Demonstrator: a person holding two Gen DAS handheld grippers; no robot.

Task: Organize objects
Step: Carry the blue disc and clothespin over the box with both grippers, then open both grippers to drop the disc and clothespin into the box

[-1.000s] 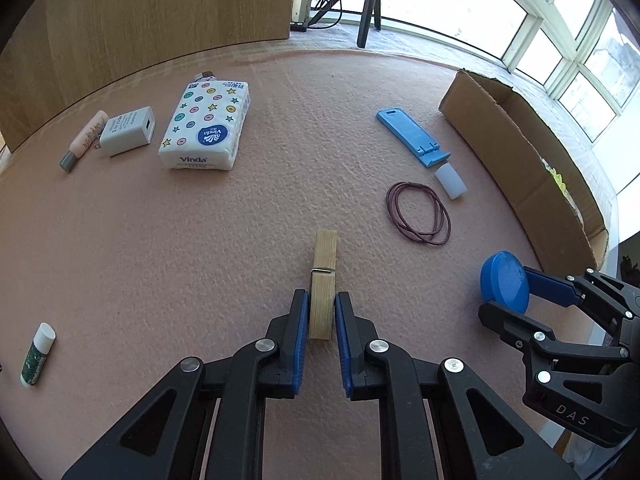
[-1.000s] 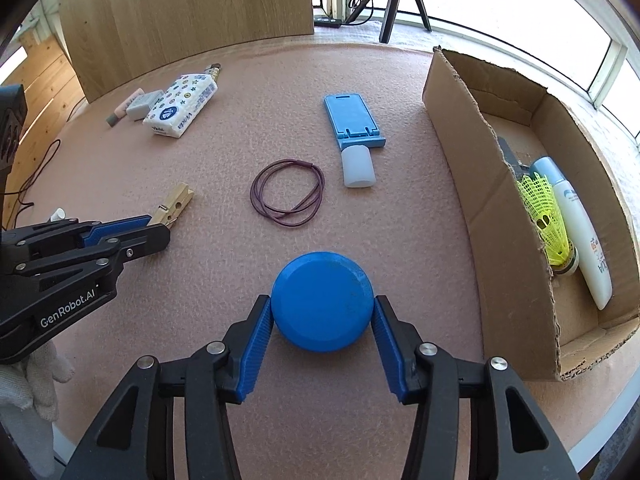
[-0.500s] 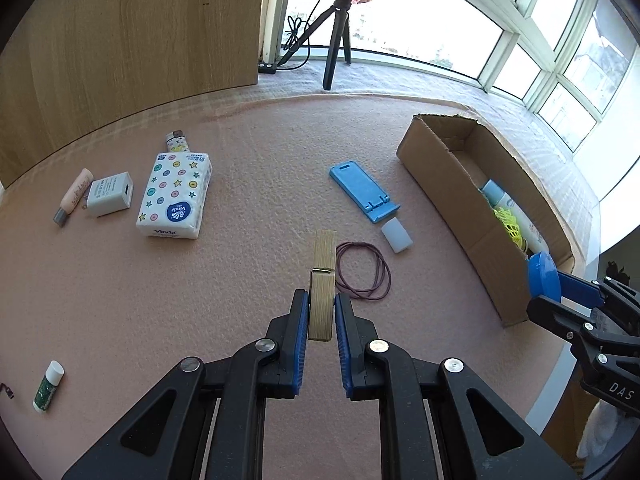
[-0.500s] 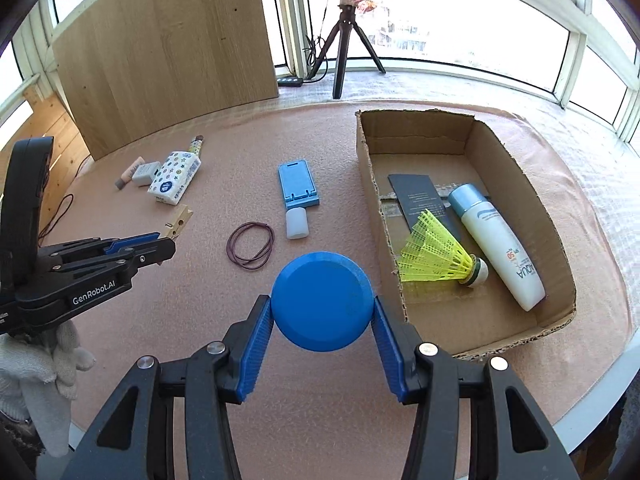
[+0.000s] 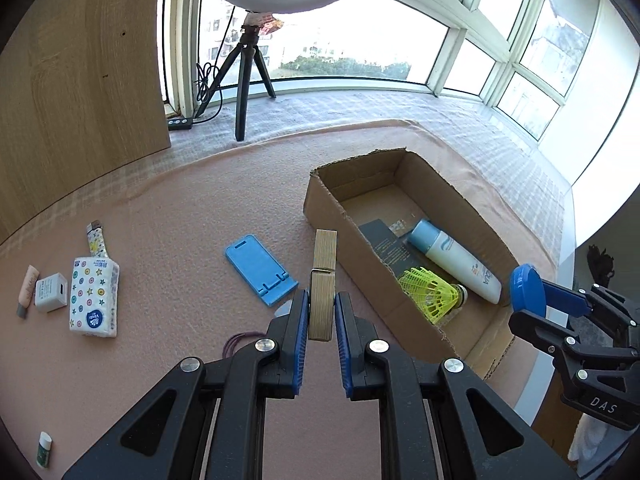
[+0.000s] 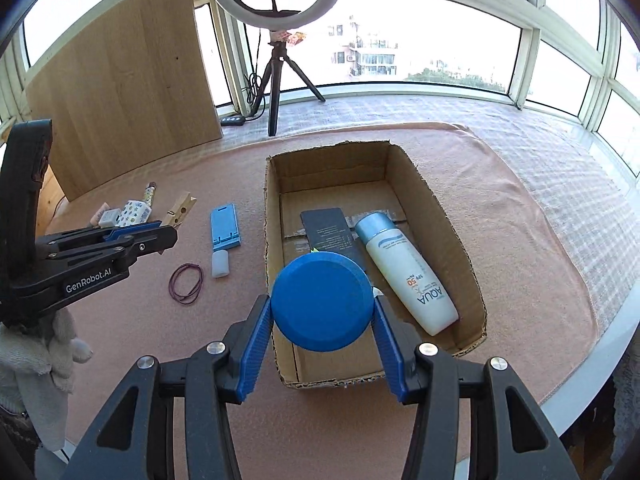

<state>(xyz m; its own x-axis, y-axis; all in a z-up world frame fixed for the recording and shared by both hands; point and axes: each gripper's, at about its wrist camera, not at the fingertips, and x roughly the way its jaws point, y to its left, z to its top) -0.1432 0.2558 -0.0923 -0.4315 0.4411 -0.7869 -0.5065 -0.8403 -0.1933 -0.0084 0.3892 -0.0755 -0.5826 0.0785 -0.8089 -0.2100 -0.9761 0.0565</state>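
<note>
My left gripper (image 5: 322, 310) is shut on a wooden clothespin (image 5: 323, 276) and holds it in the air, left of the cardboard box (image 5: 340, 216). It also shows in the right wrist view (image 6: 168, 236) with the clothespin (image 6: 182, 209). My right gripper (image 6: 322, 320) is shut on a blue round lid (image 6: 322, 300), held above the near end of the box (image 6: 456, 236). The lid also shows in the left wrist view (image 5: 527, 290). In the box lie a white sunscreen bottle (image 6: 404, 268), a dark card (image 6: 328, 232) and a yellow shuttlecock (image 5: 430, 292).
On the pink cloth left of the box lie a blue phone stand (image 6: 225, 226), a small white cap (image 6: 220, 263), a purple rubber band (image 6: 186, 283), a tissue pack (image 5: 94, 298), a white charger (image 5: 51, 292) and small tubes. A ring light tripod (image 6: 276, 76) stands behind.
Both grippers have risen and moved right toward the box with their objects. The blue lid now hangs over the box's near end; the clothespin is beside the box's left wall.
</note>
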